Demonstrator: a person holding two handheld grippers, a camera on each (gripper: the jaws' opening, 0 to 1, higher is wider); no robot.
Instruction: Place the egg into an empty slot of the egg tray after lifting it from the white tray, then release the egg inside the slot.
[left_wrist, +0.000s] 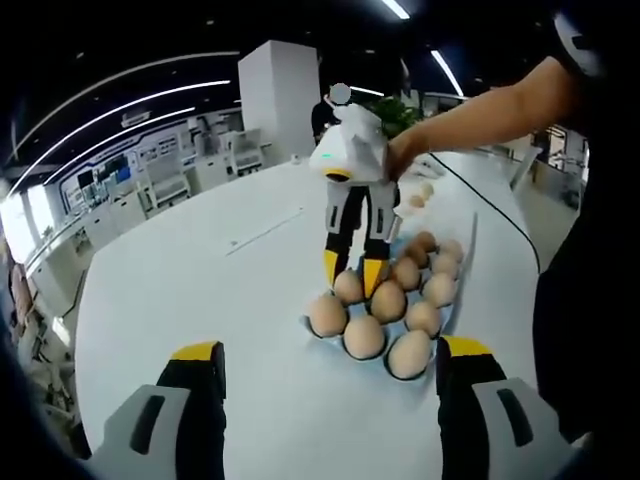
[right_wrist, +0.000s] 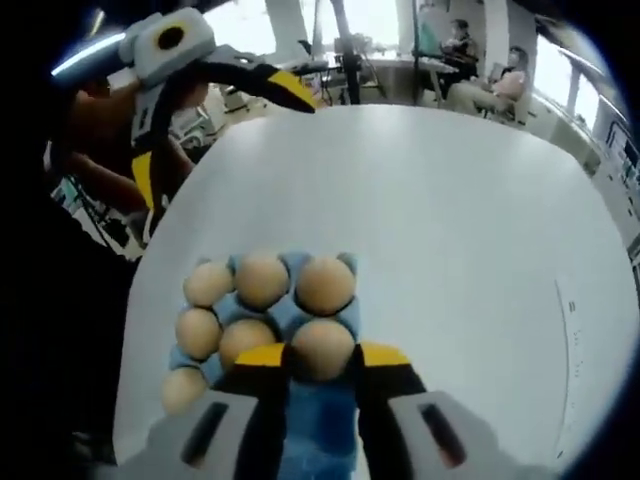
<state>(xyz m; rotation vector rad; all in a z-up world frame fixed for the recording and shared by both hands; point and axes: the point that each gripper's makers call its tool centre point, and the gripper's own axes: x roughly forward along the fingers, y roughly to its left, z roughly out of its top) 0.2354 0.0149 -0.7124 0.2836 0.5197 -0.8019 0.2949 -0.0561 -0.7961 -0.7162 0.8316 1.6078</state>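
egg (right_wrist: 321, 346) between right tool (right_wrist: 322, 358) tips, jaws closed on it | egg tray (right_wrist: 312, 420) blue, seven eggs visible | left tool (left_wrist: 330, 365) jaws spread, empty | white desk (right_wrist: 450, 220)

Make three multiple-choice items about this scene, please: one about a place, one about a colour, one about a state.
1. Where is the egg that the right claw grips?
A. over the egg tray
B. on the bare table
C. on the floor

2. Which colour are the claw tips?
A. red
B. yellow
C. green

3. How stands the left claw?
A. shut on an egg
B. open, holding nothing
C. shut on the tray's edge

Answers:
1 A: in the right gripper view the egg sits between the tips directly above the blue tray, beside other eggs.
2 B: both views show yellow tips on black jaws.
3 B: in the left gripper view its jaws stand wide apart over the white table, with nothing between them.
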